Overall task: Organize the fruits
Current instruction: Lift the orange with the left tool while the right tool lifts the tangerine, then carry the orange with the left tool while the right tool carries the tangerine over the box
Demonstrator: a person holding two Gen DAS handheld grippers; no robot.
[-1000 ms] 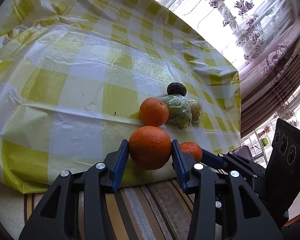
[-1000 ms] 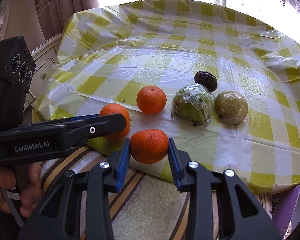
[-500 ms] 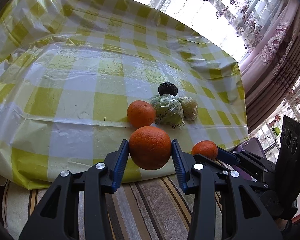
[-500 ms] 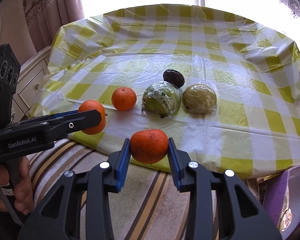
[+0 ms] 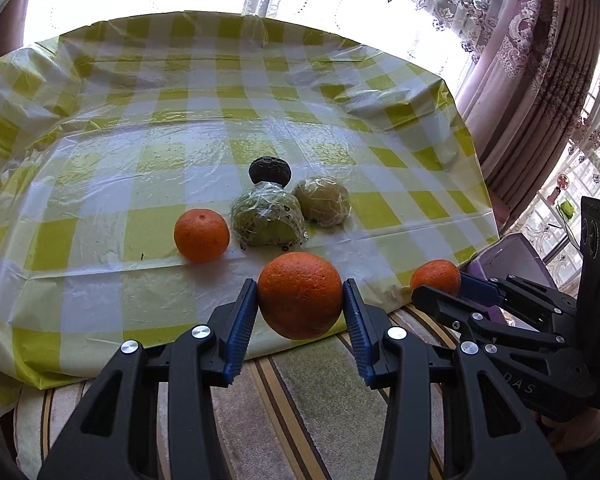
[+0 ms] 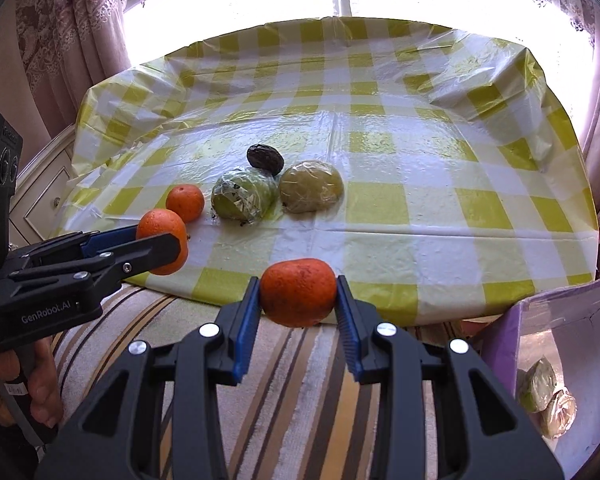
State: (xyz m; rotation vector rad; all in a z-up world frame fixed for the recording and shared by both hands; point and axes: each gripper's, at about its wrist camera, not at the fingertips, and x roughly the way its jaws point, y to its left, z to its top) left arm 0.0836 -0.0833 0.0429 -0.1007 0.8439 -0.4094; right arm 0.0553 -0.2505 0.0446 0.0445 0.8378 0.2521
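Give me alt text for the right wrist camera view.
The right gripper clamps an orange above a striped cushion, with the left gripper alongside clamping another. One orange, two wrapped fruits and a dark fruit sit on the checked tablecloth.

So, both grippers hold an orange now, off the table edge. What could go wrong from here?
1. The left gripper pinches its round orange at two narrow spots only; it might roll out and drop onto the striped cushion.
2. The same holds for the right gripper and its orange.
3. The two grippers are close together, so they could bump.
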